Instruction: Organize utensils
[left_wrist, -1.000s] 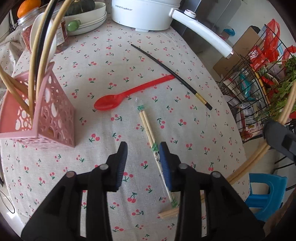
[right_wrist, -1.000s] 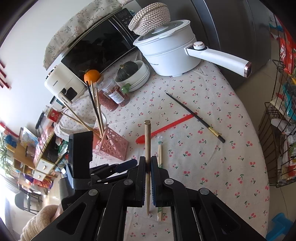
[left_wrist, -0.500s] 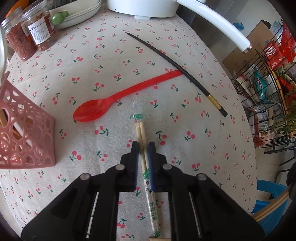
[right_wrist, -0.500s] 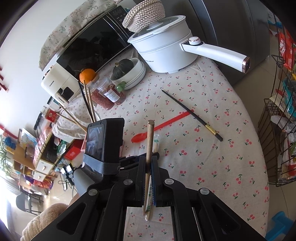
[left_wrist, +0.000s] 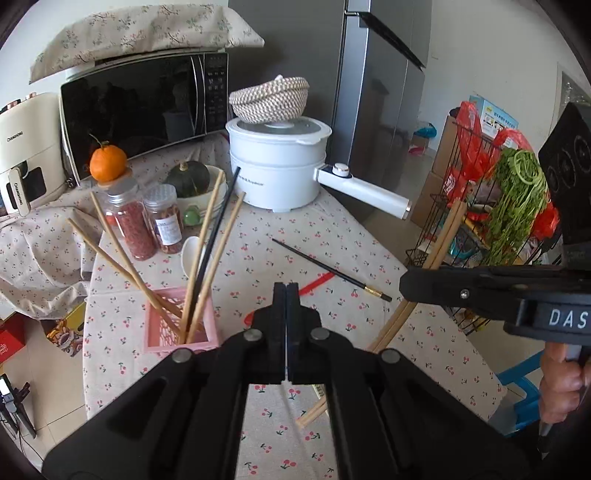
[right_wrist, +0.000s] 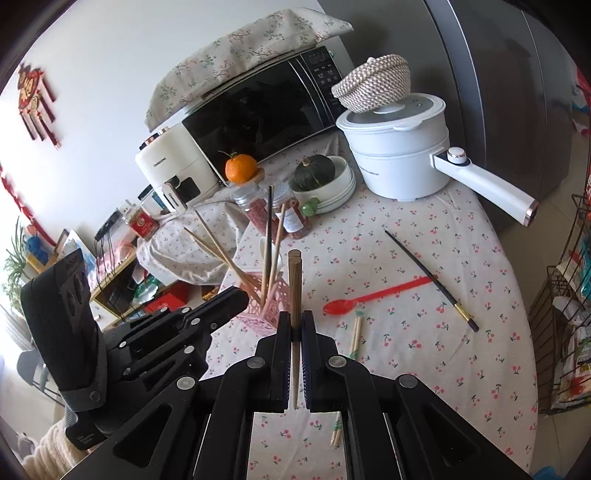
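My right gripper is shut on a pair of bamboo chopsticks and holds them upright above the table; they also show in the left wrist view. My left gripper is shut with nothing between its jaws, raised above the table. A pink lattice holder with several chopsticks stands left of it. A wrapped chopstick pair, a red spoon and a black chopstick lie on the cherry tablecloth.
A white pot with a long handle, two jars, a bowl with a squash and a microwave stand at the back. A wire rack with greens is right of the table.
My left gripper was shut around the wrapped chopsticks on the table; it has since lifted and tilted up, and the wrapped pair lies on the cloth. The right gripper keeps its chopsticks.
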